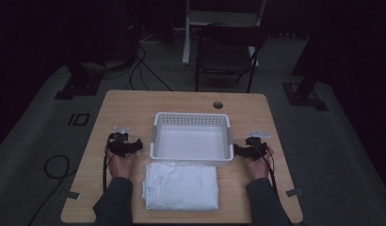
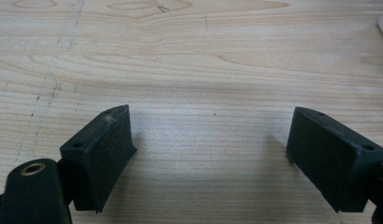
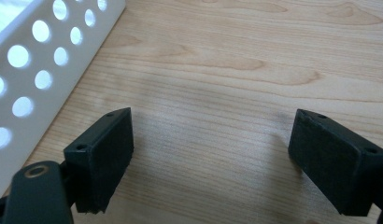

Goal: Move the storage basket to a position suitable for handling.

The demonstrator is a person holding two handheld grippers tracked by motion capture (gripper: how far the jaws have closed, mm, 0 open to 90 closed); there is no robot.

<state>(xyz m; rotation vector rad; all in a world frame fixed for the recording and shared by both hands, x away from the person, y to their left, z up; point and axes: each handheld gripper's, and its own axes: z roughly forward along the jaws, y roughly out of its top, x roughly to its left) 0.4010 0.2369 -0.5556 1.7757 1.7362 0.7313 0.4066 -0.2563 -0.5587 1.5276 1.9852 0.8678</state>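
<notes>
High view: a wooden table (image 1: 130,106) fills the middle of the frame. A white basket (image 1: 191,123) with perforated walls stands at the table's centre. Just below it, toward the lower edge of the frame, a folded white cloth (image 1: 180,186) lies flat, its upper edge close beside the basket's near wall. The left gripper (image 1: 134,146) rests left of the basket, held by the left hand (image 1: 119,164); its tips point toward the basket but stay apart from it. The right gripper (image 1: 237,149) sits at the basket's right wall, held by the right hand (image 1: 257,165), its tips very near that wall. A round hole (image 1: 218,104) marks the tabletop in the upper right of the table.

Left gripper view: the two black jaws stand wide apart, open over bare wood, with nothing between them.

Right gripper view: the jaws likewise stand wide apart and empty over the wood; the basket's wall (image 3: 49,60), pierced with round holes, runs along the upper left of the frame.
</notes>
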